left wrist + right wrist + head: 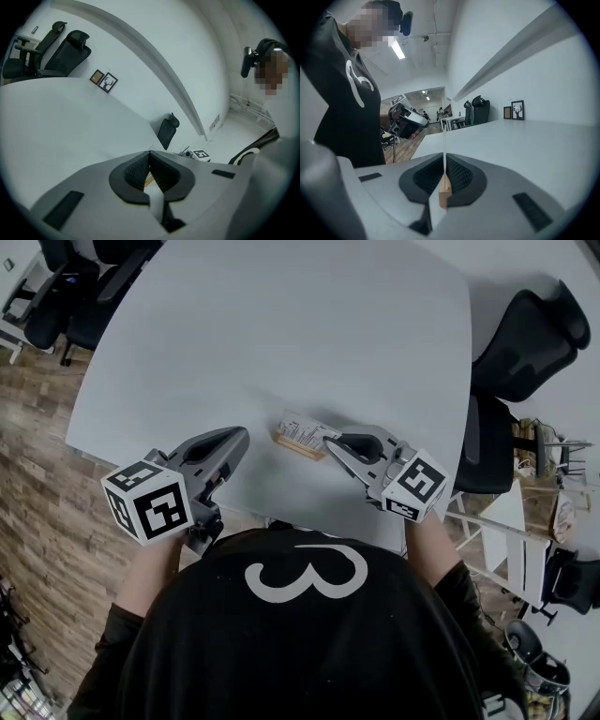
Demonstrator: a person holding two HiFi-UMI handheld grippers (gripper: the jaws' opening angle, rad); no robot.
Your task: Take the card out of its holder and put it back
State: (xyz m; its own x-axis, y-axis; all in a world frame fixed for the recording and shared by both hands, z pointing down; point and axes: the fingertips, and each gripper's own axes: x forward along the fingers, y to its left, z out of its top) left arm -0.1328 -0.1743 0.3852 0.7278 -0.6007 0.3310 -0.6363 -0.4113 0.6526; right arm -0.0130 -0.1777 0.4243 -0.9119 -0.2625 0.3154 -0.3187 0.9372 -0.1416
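Note:
A white printed card [305, 430] stands in a low wooden holder [298, 448] on the white table [281, 334], near its front edge. My right gripper [328, 441] reaches in from the right and is shut on the card's right edge. In the right gripper view the card [444, 145] shows edge-on between the ribbed pads, with the holder [444, 190] below it. My left gripper [242, 435] hovers a little left of the holder, apart from it, jaws shut with nothing held. In the left gripper view its tips [150, 153] meet.
Black office chairs stand at the table's right [525, 334] and at the far left corner [66, 287]. Wooden floor [37, 484] lies left of the table. The person's black shirt [300, 634] fills the bottom of the head view.

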